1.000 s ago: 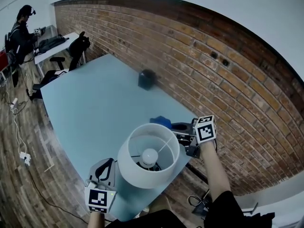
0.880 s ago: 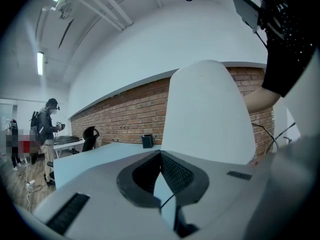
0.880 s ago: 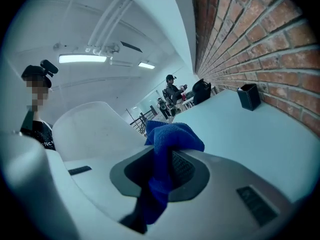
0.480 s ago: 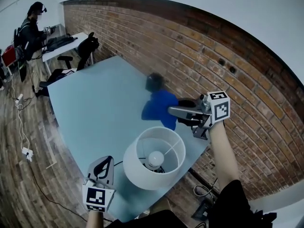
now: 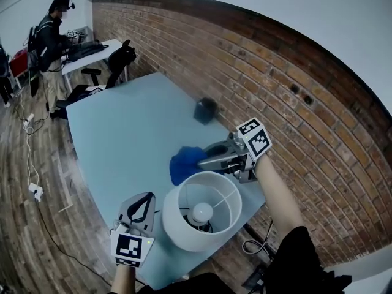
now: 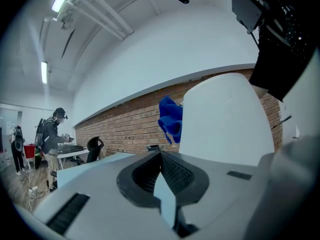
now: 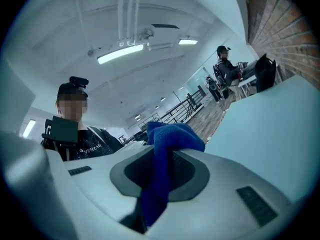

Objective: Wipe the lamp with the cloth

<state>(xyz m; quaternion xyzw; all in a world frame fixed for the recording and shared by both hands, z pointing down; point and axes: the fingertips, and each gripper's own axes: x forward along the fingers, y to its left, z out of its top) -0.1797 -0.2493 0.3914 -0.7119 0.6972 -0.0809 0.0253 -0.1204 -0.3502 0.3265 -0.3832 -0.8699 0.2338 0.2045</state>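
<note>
The lamp (image 5: 202, 216) stands near the table's front edge, its white shade open upward with the bulb (image 5: 201, 212) showing inside. My right gripper (image 5: 199, 162) is shut on the blue cloth (image 5: 182, 164), which hangs at the shade's far-left rim; I cannot tell whether they touch. In the right gripper view the cloth (image 7: 172, 134) bunches out between the jaws of that gripper (image 7: 166, 151). My left gripper (image 5: 149, 196) is shut on nothing, left of the shade. Its own view shows that gripper (image 6: 160, 154) aimed past the shade (image 6: 225, 119) and the cloth (image 6: 170, 118).
The light blue table (image 5: 122, 133) runs along a brick wall (image 5: 288, 103). A small dark box (image 5: 206, 110) sits at its far edge by the wall. Far left, a person (image 5: 56, 26) stands at a desk beside an office chair (image 5: 121, 59). Cables lie on the wooden floor (image 5: 30, 188).
My right gripper has brought the cloth down and to the left, from beside the wall to the shade's far rim. The left gripper has barely moved.
</note>
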